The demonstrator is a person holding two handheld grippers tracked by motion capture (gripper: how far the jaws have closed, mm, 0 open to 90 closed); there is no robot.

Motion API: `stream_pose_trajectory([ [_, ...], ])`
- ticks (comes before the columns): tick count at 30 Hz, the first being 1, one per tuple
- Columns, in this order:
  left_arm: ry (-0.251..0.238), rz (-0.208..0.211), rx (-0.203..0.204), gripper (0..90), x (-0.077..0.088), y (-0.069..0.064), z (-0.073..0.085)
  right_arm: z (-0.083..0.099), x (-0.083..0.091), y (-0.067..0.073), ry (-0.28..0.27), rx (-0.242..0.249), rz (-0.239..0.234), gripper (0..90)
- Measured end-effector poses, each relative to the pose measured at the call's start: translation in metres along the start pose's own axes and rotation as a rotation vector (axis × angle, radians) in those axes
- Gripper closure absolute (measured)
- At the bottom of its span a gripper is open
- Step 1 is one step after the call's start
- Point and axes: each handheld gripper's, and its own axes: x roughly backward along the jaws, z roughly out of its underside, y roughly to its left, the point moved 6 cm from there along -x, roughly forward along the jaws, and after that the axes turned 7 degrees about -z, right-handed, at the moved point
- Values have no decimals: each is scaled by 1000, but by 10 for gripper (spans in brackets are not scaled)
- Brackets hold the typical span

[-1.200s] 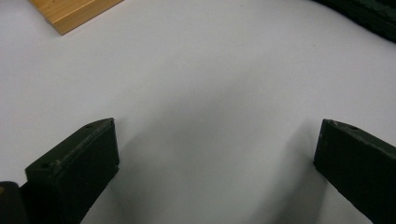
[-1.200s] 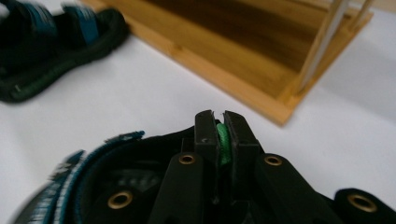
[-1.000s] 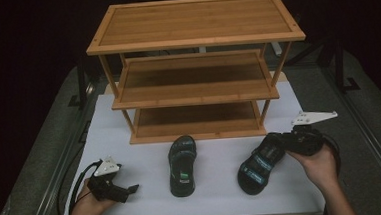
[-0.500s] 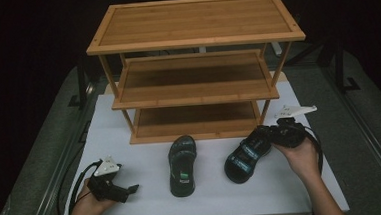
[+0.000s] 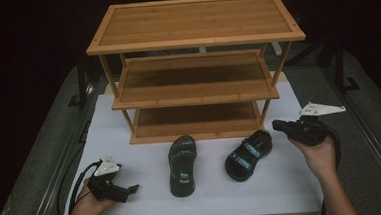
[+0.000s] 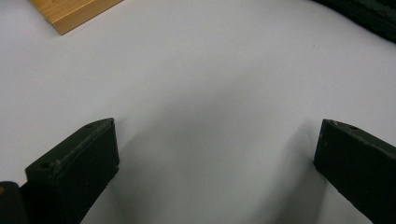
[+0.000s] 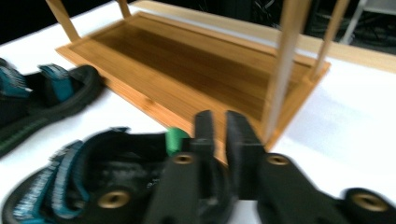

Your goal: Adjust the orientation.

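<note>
Jaws: left gripper (image 5: 133, 189) is wide apart with nothing between. Right gripper (image 5: 275, 125) is together; it has just been closing, and nothing shows in the slit.

High view, left to right:
- Left gripper sits at 7 o'clock on the white mat (image 5: 130, 141), held low, tips pointing to 3 o'clock.
- Left sandal (image 5: 182, 163) lies flat at 6 o'clock of the bamboo rack (image 5: 197, 87), just in front of the bottom shelf, toe toward 12.
- Right sandal (image 5: 249, 153) lies near it at 3 o'clock, apart from it and skewed, with one end toward 1 o'clock.
- Right gripper is at 4 o'clock of the rack, tips pointing to 9, just beside the right sandal's far end. Can't tell contact from here.

Left gripper view: the left gripper (image 6: 215, 163) has both pads over bare mat (image 6: 210, 70). A rack corner (image 6: 70, 11) is at 11 o'clock and a dark ridged edge at 1 o'clock. Can't tell what that edge is.

Right gripper view: the right gripper (image 7: 219, 121) shows a thin slit with only rack wood (image 7: 187, 70) behind it. The right sandal (image 7: 93, 186) is at 8 o'clock, its strap end right against the left-hand jaw and not in the slit. The left sandal (image 7: 46, 93) is at 10 o'clock. A rack leg stands just beyond the tips at 1 o'clock. This view is blurred.
</note>
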Motion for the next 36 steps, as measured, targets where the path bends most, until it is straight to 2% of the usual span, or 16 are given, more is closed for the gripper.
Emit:
stream_pose_trajectory([
  [3,0,0,0,0,0,0,0,6,-12,-8,57,-1,-7,896],
  [4,0,0,0,0,0,0,0,6,-12,-8,57,-1,-7,896],
  [5,0,0,0,0,0,0,0,10,-21,-12,83,-11,-11,896],
  [11,0,0,1,0,0,0,0,17,-49,-18,126,-19,-29,897],
  [14,0,0,1,0,0,0,0,18,-56,-18,131,-15,-41,897],
  [17,0,0,0,0,0,0,0,22,-65,-17,162,-7,-48,897],
  [20,0,0,0,0,0,0,0,23,-64,-18,162,-16,-52,898],
  [26,0,0,0,0,0,0,0,27,-55,-17,182,-2,-43,898],
  [36,0,-1,-1,0,0,0,0,45,-25,-7,198,-6,-54,898],
])
